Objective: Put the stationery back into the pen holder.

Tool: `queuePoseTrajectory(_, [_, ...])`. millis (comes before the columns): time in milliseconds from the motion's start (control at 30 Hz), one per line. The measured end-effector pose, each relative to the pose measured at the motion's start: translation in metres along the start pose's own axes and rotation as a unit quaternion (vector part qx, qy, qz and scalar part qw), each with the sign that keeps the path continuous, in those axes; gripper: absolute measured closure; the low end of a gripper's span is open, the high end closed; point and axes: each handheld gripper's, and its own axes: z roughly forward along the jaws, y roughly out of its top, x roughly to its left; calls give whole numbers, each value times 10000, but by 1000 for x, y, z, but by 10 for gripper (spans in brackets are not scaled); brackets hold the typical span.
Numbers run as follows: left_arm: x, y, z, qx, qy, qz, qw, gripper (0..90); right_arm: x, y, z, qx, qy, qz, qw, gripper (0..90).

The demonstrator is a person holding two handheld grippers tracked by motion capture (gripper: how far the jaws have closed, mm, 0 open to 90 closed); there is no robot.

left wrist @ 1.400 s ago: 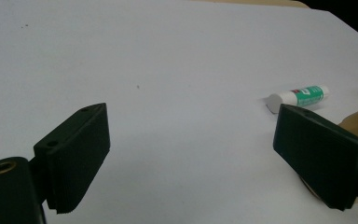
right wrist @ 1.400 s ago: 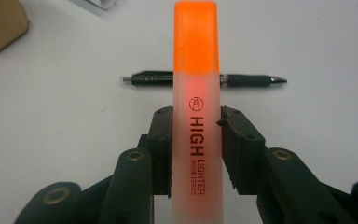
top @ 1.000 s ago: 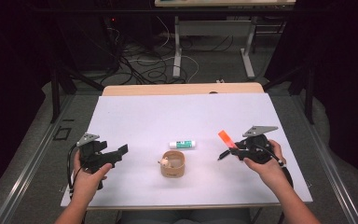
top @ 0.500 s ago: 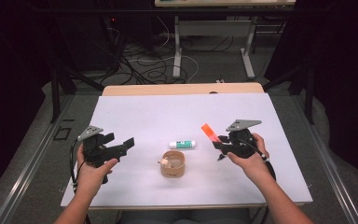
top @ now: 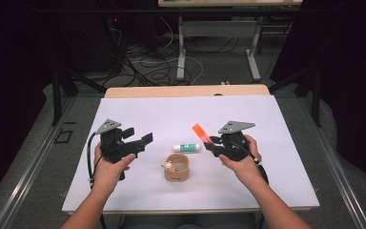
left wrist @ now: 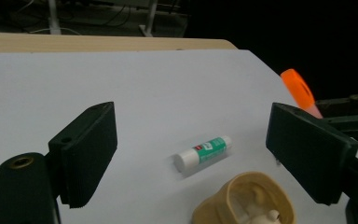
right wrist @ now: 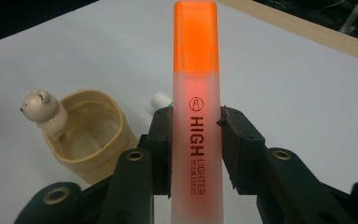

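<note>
I am holding my left gripper (left wrist: 191, 158) with jaws gaping wide; a glue stick (left wrist: 203, 152) is lying mid-frame; a beige cup (left wrist: 242, 200) is sitting at the bottom edge; an orange highlighter (left wrist: 298, 91) is poking in at right.

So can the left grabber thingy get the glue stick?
Probably yes. The left gripper is open with nothing in it, and the glue stick lies on bare table straight ahead between its jaws. The little cup sits beside it, not in the way.

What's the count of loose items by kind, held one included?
Highlighter: 1, orange cap, clamped in the right gripper
Glue stick: 1, lying on the table
Tan cup: 1, with a bear figure at its rim
Total: 3
</note>
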Motion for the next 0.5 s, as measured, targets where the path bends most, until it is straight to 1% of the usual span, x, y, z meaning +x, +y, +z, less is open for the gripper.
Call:
queuePoseTrajectory(33, [-1,1,2,-7,-16,24,10000,172,1,0,1,-3,-1,17,10000,666])
queuePoseTrajectory(67, [-3,2,4,-3,-54,-29,10000,180,2,1,2,-25,17,-8,10000,666])
queuePoseTrajectory(200, [-10,3,12,75,-135,-58,9999,228,6,1,4,-111,27,-62,9999,666])
queuePoseTrajectory(267, [-13,4,16,187,-133,3,9997,241,7,1,5,-136,25,-55,9999,665])
queuePoseTrajectory(300, [-15,4,19,231,-160,-9,9996,251,8,1,5,-156,24,-80,9998,665])
queuePoseTrajectory(367, [-19,5,22,327,-205,58,9992,272,9,0,6,-159,27,-74,9998,666])
queuePoseTrajectory(400, [-22,6,24,353,-239,42,9991,281,9,-1,6,-163,21,-68,9998,665])
queuePoseTrajectory(433, [-24,6,26,360,-263,65,9990,291,9,-2,7,-175,18,-71,9998,665])
queuePoseTrajectory(467, [-26,6,27,323,-303,46,9990,299,10,-3,7,-204,20,-62,9998,666])
queuePoseTrajectory(500, [-27,7,28,315,-332,52,9989,310,10,-3,8,-184,30,-87,9998,666])
